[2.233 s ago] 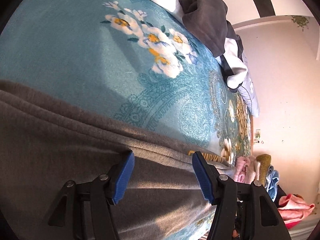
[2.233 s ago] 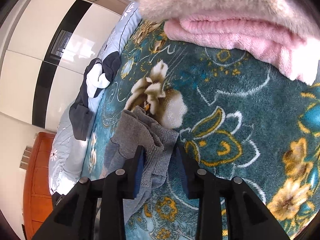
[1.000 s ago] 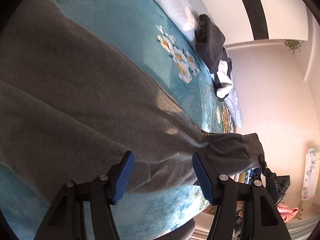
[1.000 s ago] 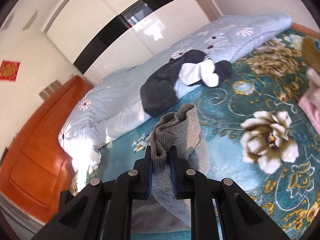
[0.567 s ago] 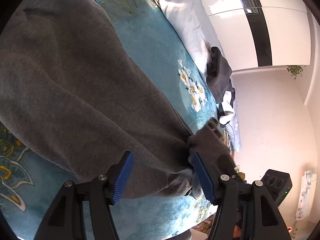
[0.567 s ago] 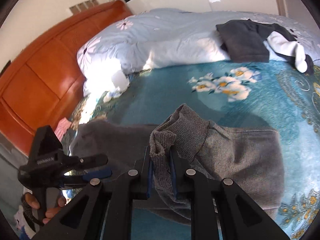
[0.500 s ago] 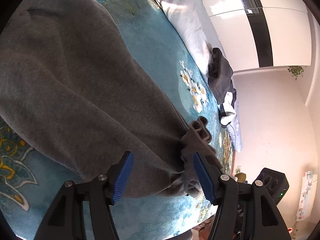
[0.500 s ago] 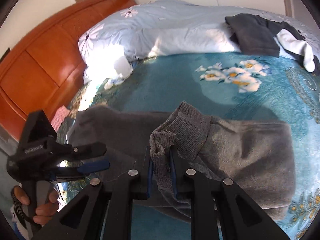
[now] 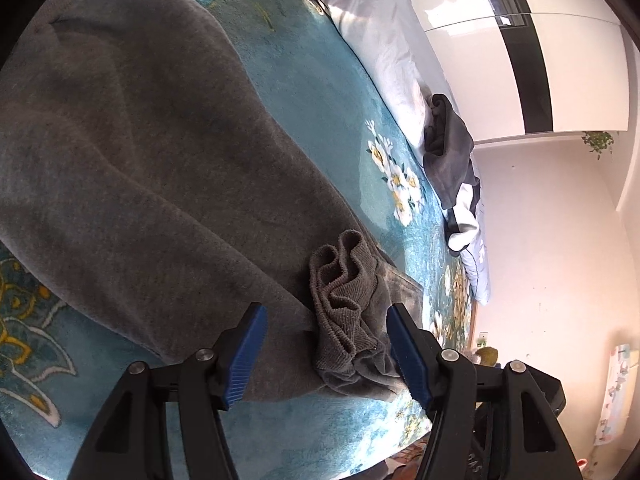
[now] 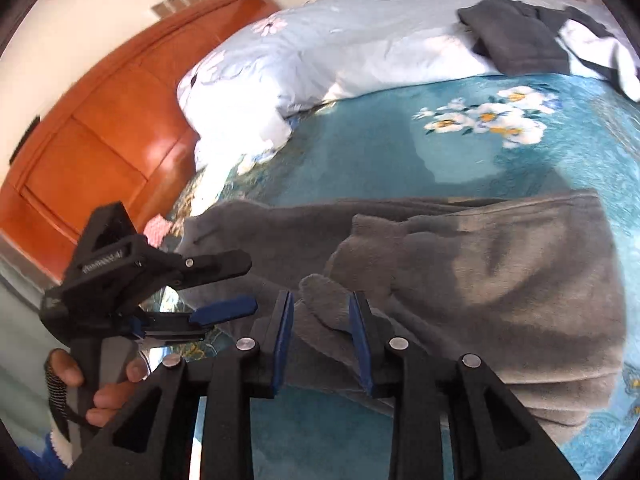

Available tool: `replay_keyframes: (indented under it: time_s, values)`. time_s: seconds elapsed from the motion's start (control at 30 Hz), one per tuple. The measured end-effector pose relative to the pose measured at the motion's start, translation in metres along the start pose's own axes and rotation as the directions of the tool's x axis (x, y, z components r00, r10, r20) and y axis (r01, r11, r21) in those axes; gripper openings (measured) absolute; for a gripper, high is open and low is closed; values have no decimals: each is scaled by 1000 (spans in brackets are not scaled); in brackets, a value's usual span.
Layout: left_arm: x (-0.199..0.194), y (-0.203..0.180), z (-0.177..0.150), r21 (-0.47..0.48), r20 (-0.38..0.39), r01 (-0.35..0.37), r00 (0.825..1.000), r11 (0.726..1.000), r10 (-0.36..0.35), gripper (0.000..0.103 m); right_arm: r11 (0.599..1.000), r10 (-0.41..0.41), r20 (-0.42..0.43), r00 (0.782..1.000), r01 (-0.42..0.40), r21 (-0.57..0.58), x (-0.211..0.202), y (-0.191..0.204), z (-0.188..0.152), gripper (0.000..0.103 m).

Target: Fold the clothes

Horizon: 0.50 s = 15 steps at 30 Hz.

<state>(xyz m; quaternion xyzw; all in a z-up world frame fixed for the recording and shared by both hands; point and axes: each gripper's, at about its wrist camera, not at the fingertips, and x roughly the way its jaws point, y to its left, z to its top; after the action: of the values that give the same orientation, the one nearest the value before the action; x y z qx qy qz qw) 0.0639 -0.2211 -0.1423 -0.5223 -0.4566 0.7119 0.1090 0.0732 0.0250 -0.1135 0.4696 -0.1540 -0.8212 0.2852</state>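
R gripper jaws opening, ribbed cuff now dropped onto grey sweater (clamped 1s ago); L gripper stays apart.

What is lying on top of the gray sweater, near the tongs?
The ribbed cuff of its own sleeve lies bunched on the gray sweater, folded over the body. Under the sweater is the teal blanket; the part that it covers cannot be seen.

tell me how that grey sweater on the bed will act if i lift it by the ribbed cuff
Probably floppy: the grey sweater lies in soft folds, and its ribbed cuff is bunched in waves. Lifted there, the rest would likely trail and unfold. The fuzzy knit looks grippy, not slippery, on the plush blanket.
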Motion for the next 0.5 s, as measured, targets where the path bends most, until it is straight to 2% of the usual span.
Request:
replay_keyframes:
  time_s: [0.1, 0.3, 0.4, 0.47, 0.5]
  values:
    - [19, -7, 2, 23, -29, -21, 999, 1000, 22, 66, 990, -43, 89, 995, 31, 139, -37, -42, -2, 42]
    - [56, -23, 0, 59, -101, -24, 994, 998, 30, 66, 925, -116, 167, 979, 45, 377, -83, -115, -22, 42]
    - [65, -29, -4, 84, -104, -39, 993, 996, 48, 64, 897, -120, 173, 978, 32, 440, -88, -133, -31, 42]
    - [65, -32, -7, 98, -72, -50, 996, 994, 57, 63, 889, -120, 173, 978, 28, 458, -90, -140, -34, 42]
    - [66, -32, -7, 102, -61, -63, 996, 993, 69, 56, 887, -119, 176, 977, 25, 461, -92, -141, -35, 42]
